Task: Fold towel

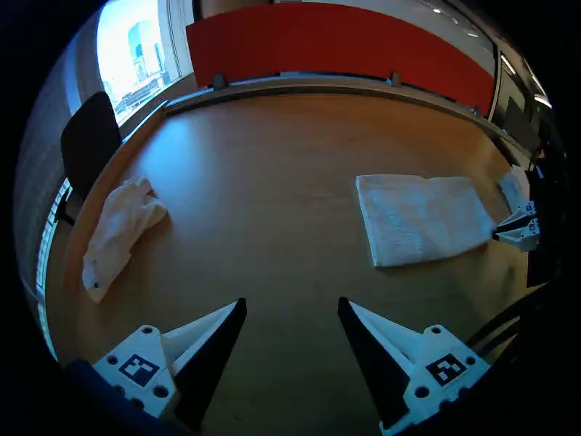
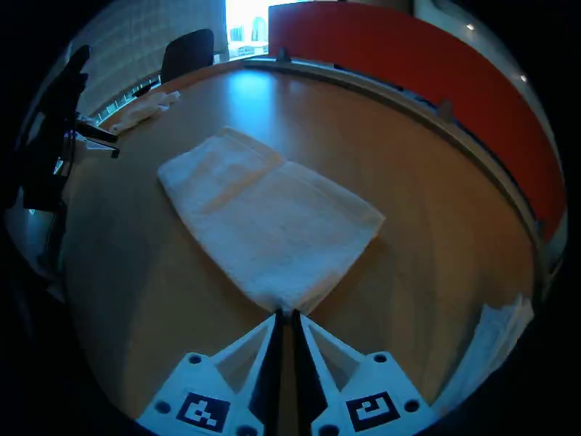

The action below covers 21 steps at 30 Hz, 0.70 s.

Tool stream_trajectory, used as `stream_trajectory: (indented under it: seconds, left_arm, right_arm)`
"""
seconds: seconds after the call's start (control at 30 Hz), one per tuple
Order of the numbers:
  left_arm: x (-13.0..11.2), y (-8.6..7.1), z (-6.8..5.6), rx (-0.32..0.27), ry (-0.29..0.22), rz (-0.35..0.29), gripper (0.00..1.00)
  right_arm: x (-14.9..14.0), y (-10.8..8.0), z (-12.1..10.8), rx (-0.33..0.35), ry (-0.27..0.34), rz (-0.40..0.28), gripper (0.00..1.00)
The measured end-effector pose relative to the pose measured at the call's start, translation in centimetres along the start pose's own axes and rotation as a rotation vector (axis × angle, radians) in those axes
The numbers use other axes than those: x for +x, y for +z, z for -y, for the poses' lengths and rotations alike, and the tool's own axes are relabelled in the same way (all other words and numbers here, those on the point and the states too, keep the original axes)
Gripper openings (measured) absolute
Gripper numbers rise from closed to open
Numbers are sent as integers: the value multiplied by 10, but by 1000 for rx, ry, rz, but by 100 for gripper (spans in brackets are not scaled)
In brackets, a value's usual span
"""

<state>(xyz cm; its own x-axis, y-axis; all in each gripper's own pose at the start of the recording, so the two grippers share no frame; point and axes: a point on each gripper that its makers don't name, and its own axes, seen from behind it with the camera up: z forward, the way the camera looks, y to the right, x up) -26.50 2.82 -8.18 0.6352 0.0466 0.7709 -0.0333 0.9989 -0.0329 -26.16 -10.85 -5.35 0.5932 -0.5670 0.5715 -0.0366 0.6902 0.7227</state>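
A white towel, folded to a rectangle, lies flat on the wooden table. In the right gripper view the towel spreads away from my right gripper, whose fingers are shut on its near corner. The left gripper view shows that right gripper at the towel's right edge. My left gripper is open over bare wood, well to the left of the towel, holding nothing. It appears far off in the right gripper view as the left gripper.
A crumpled white cloth lies near the table's left edge, also visible as the cloth. Another white cloth lies at the right. A red partition runs along the far side. A dark chair stands by the window.
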Motion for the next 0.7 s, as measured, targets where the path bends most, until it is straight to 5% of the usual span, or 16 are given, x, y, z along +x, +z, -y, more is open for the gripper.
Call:
stream_trajectory:
  seconds: [0.37,0.7]
  left_arm:
    - [0,-1,2,0,-1,-2,94]
    - [3,-4,4,2,-8,-12,93]
  right_arm:
    - [18,-7,1,-29,-37,-10,5]
    - [85,-22,6,-51,-151,-98,5]
